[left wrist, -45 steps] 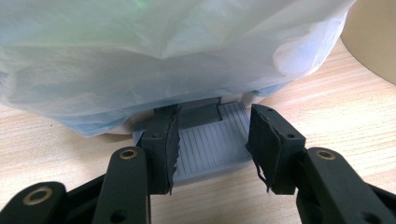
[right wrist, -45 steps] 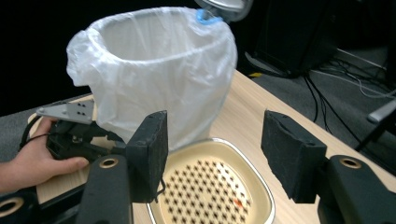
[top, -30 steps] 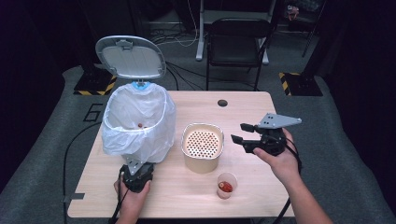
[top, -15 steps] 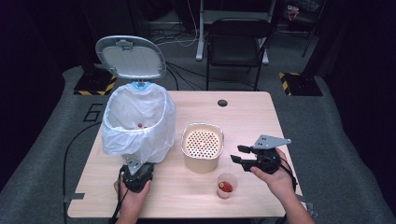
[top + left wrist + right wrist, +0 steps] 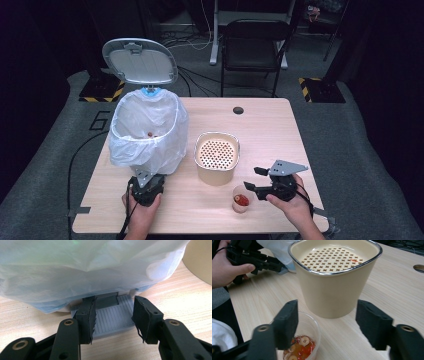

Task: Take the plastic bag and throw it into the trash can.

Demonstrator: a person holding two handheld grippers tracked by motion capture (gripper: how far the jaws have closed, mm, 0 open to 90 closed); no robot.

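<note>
I am holding my right gripper (image 5: 251, 179) low over the near right part of the table (image 5: 280, 125), its jaws spread wide and gripping nothing, and they are flanking the rim of a small clear cup (image 5: 308, 327) with red liquid and pale slices in it. The cup is sitting just near of a cream pot (image 5: 216, 158) with a perforated insert. My left gripper (image 5: 113, 315) is resting at the near left, jaws parted and empty on either side of the grey ribbed pedal (image 5: 112, 317) of the bin (image 5: 147, 132), whose white bag is hanging over the pedal and whose lid (image 5: 140, 61) is standing open.
</note>
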